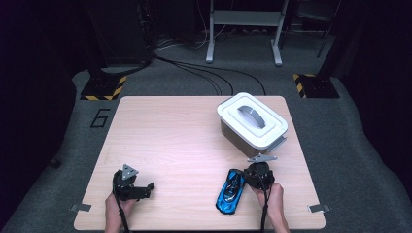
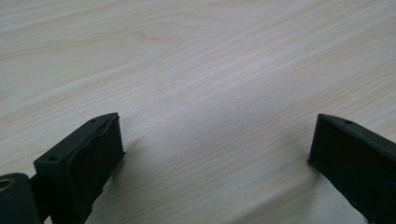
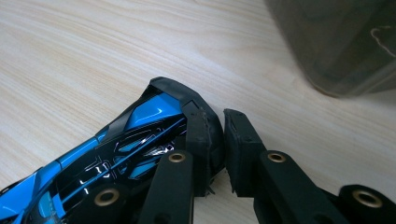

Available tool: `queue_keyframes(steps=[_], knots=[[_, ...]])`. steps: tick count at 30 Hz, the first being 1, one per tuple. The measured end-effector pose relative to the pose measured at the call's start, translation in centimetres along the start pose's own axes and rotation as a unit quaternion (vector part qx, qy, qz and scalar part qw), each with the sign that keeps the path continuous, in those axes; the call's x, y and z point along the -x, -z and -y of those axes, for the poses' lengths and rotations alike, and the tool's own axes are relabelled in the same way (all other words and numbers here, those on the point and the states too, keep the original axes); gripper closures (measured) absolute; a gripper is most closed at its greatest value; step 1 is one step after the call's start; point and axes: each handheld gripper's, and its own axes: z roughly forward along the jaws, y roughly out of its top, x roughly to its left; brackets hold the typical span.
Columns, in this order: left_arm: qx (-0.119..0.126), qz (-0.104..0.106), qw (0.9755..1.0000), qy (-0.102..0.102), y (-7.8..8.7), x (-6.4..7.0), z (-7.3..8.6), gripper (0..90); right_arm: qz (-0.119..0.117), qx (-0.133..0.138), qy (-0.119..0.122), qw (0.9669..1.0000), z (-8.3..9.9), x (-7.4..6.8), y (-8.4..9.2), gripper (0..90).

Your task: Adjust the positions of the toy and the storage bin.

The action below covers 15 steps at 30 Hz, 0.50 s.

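Note:
A blue and black toy car (image 1: pixel 231 191) lies on the wooden table (image 1: pixel 175 141) near its front right. My right gripper (image 1: pixel 253 175) is at the car's far right end. In the right gripper view its jaws stand almost together, pinching the black rim of the car (image 3: pixel 140 135) between the pads (image 3: pixel 198 140). My left gripper (image 1: pixel 145 187) rests low at the front left, a hand behind it. Its jaws stand wide apart over bare wood (image 2: pixel 215 154), with nothing between them.
A white lidded box (image 1: pixel 251 121) with a grey handle stands at the back right of the table, just beyond the right gripper; its grey wall (image 3: pixel 345 42) looms close. Cables and stand legs lie on the floor behind the table.

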Motion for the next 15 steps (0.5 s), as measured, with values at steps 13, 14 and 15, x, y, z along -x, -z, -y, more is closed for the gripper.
queue_keyframes(steps=[13, 14, 15], knots=[[0.001, -0.002, 1.0, 0.0, 0.0, 0.0, 0.0, 2.8, -0.046, 0.016, 0.103, 0.9935, -2.8, -0.6, -1.5, 81.7], [0.001, -0.002, 1.0, 0.0, 0.0, 0.0, 0.0, 2.8, -0.044, 0.013, 0.109, 0.993, -3.0, -0.6, -1.6, 81.4], [0.002, -0.002, 1.0, 0.001, 0.0, 0.0, 0.0, 2.8, -0.042, 0.011, 0.108, 0.9932, -3.0, -0.6, -1.8, 81.0]])
